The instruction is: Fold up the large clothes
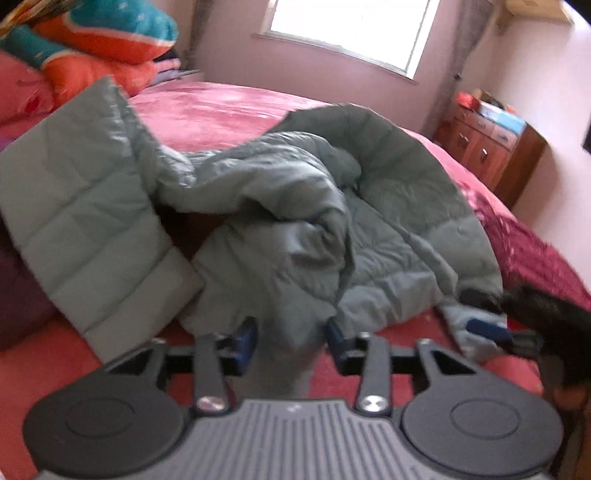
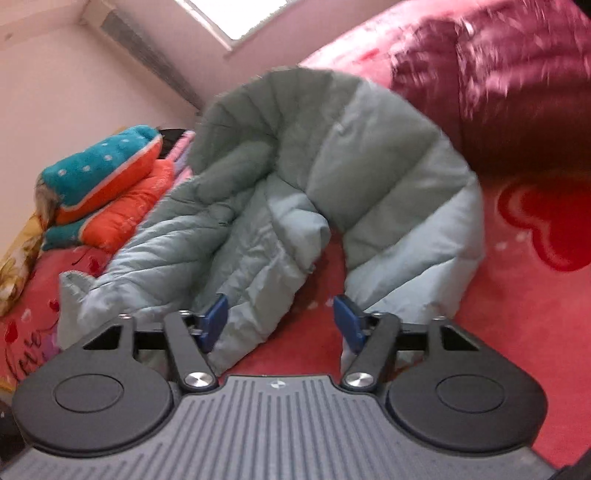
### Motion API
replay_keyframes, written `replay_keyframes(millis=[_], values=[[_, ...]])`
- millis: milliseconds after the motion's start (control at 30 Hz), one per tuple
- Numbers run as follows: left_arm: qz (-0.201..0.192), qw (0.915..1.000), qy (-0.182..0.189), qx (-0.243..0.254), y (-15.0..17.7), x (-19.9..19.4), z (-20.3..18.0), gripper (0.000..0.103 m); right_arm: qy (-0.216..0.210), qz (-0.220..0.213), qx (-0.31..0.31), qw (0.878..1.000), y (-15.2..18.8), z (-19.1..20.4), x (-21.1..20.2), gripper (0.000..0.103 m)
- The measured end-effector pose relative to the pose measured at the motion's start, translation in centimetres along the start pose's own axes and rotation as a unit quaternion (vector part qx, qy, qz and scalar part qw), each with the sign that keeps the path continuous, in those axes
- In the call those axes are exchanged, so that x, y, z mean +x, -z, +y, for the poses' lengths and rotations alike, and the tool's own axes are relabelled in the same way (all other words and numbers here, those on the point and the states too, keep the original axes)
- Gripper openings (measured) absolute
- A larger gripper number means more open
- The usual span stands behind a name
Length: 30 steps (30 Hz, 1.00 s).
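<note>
A crumpled grey-green puffer jacket (image 1: pixel 295 184) lies on the pink-red bed (image 1: pixel 221 107), one quilted panel spread flat on the left. My left gripper (image 1: pixel 291 339) stands open at the jacket's near hem; a fold of fabric runs between its blue fingers and the pads do not press on it. In the right wrist view the jacket (image 2: pixel 332 166) curves in an arch. My right gripper (image 2: pixel 280 325) is wide open at its near edge, with red bedspread between the fingers and the hem under the left finger (image 2: pixel 214 323). The right gripper's blue finger (image 1: pixel 487 326) also shows beside a dark sleeve.
Folded teal and orange quilts (image 1: pixel 103 40) are stacked at the head of the bed. A dark red blanket (image 2: pixel 498 92) lies past the jacket. A wooden cabinet (image 1: pixel 491 147) stands by the wall under the window (image 1: pixel 351 29).
</note>
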<state>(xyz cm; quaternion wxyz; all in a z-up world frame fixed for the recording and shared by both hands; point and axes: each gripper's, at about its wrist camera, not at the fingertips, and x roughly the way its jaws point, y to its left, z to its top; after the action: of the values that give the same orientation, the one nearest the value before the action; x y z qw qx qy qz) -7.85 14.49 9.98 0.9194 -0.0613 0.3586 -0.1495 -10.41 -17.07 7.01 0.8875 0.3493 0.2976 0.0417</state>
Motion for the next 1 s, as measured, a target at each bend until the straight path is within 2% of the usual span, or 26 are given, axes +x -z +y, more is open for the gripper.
replay_keyframes(millis=[33,67,133,300,333,367,400,467,500,533,567,633,733,800,1000], values=[[-0.002,0.9999,0.008,0.007,0.3,-0.1,-0.2,0.050,-0.002,0.002,0.005,1.000,0.1,-0.4,0.5,0.086],[-0.004,0.9998,0.014,0.014,0.3,0.1,-0.4,0.060,-0.004,0.003,0.007,1.000,0.2,-0.5,1.3,0.090],[-0.011,0.9993,0.017,0.031,0.4,0.7,-0.8,0.069,0.007,-0.002,0.007,1.000,-0.1,-0.6,3.2,0.101],[0.010,0.9988,-0.002,0.049,0.5,4.1,-1.1,0.064,0.013,-0.010,0.001,1.000,-1.2,-0.3,7.4,0.103],[0.011,0.9988,-0.006,0.048,0.4,4.7,-1.1,0.058,0.014,-0.014,-0.002,1.000,-1.1,-0.4,7.0,0.103],[0.015,0.9987,-0.011,0.048,0.3,5.4,-1.1,0.047,0.017,-0.019,-0.004,1.000,-1.5,-0.2,7.6,0.103],[0.020,0.9986,-0.014,0.046,0.1,6.0,-1.1,0.041,0.020,-0.023,-0.002,1.000,-1.7,-0.4,7.8,0.103],[0.027,0.9993,-0.009,0.023,-0.5,6.5,-0.7,0.016,0.012,-0.030,0.007,0.999,-2.2,-0.4,8.9,0.103],[0.030,0.9995,-0.001,0.005,-0.7,6.5,-0.4,0.014,0.008,-0.032,0.008,0.999,-2.4,-0.3,9.5,0.097],[0.032,0.9994,0.006,-0.012,-0.9,6.4,0.0,0.011,0.006,-0.033,0.005,0.999,-2.4,-0.2,9.9,0.065],[0.032,0.9991,0.010,-0.024,-1.0,6.2,0.1,0.008,0.004,-0.025,0.006,1.000,-2.3,-0.3,9.7,0.023],[0.033,0.9987,0.013,-0.038,-1.3,5.5,0.6,0.006,-0.007,0.000,0.025,1.000,-2.3,-0.5,10.4,0.016],[0.028,0.9975,0.025,-0.060,-1.7,3.9,1.0,0.005,-0.008,0.000,0.036,0.999,-1.7,-0.2,8.8,0.010],[0.023,0.9973,0.028,-0.063,-2.4,2.7,1.2,0.005,-0.017,-0.004,0.053,0.998,-1.7,0.1,7.2,0.008],[-0.002,0.9944,0.055,-0.090,-3.2,-1.9,1.6,0.005,-0.034,-0.016,0.038,0.999,-1.9,2.3,0.0,0.007]])
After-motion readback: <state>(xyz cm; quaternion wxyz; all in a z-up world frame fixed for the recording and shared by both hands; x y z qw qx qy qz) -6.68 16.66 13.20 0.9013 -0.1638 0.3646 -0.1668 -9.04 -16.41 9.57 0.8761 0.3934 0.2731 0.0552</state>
